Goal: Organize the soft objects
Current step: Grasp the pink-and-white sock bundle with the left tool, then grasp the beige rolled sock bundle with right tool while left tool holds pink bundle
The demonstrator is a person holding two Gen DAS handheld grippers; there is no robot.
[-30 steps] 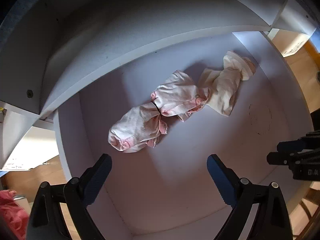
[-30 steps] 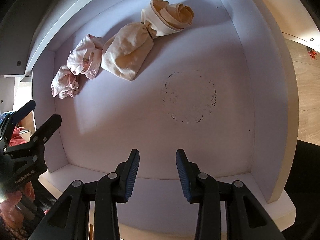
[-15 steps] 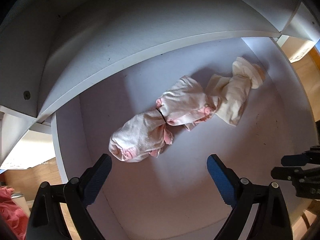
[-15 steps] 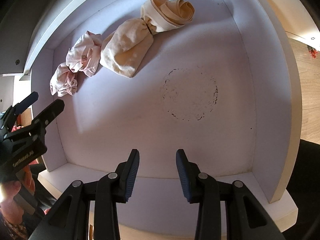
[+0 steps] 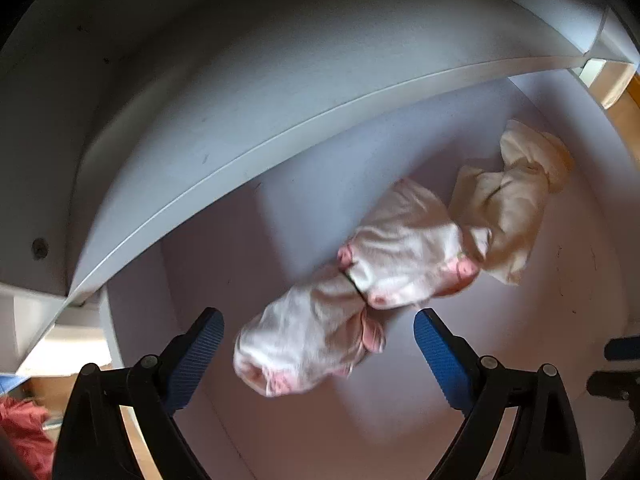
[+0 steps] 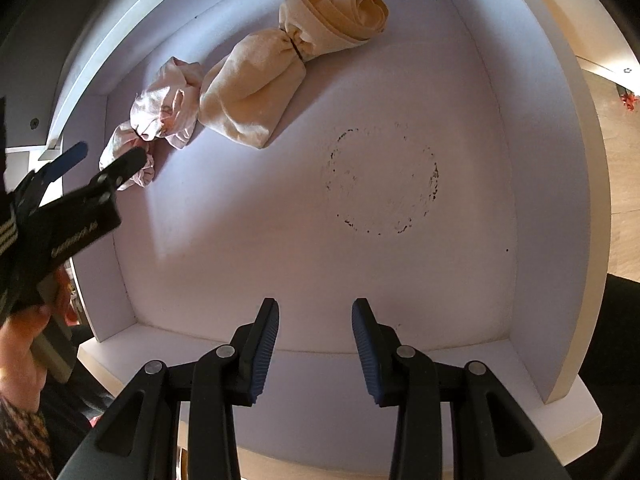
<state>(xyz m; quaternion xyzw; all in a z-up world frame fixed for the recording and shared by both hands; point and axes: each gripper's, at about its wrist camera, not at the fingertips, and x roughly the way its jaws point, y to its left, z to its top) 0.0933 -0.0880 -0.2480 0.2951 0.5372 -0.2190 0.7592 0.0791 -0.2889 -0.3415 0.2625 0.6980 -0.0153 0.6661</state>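
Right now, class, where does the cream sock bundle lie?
In the right wrist view, the cream sock bundle lies at the shelf's back, right of the pink sock bundle and touching it.

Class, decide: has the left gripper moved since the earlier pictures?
Yes. In the right wrist view the left gripper has advanced toward the pink sock bundle, judged against the drawer wall.
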